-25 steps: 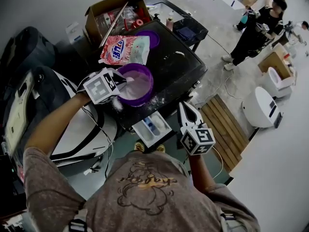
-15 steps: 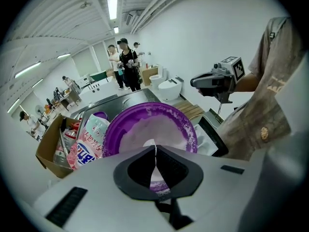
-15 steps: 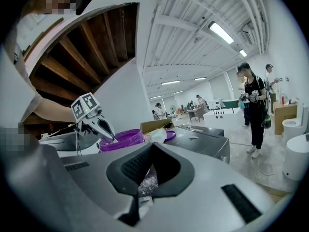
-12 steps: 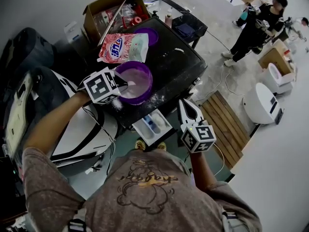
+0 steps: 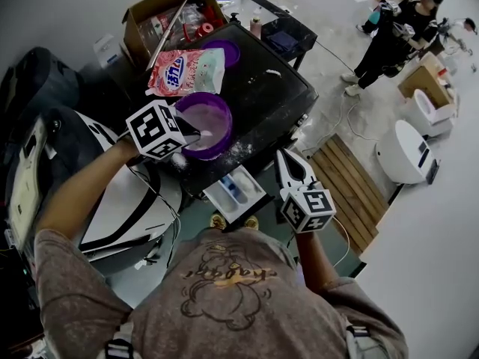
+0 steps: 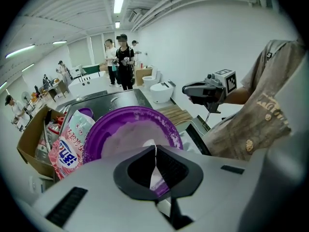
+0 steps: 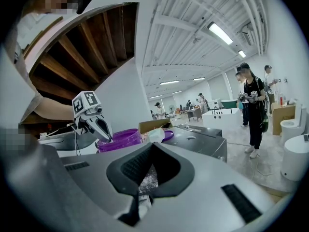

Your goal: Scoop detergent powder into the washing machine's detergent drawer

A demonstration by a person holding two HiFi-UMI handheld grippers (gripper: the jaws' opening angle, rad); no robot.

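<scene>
The purple bowl [image 5: 208, 103] holds pale detergent powder, with the open detergent drawer [image 5: 236, 193] just below its near side, while the left gripper [image 5: 196, 134] tilts over its rim, jaws clamped on a white scoop [image 6: 157, 178], and the right gripper [image 5: 287, 161] hovers nearby, jaws together and empty.

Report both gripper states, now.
Left gripper: shut on a white scoop, at the purple bowl.
Right gripper: shut, holding nothing.
</scene>
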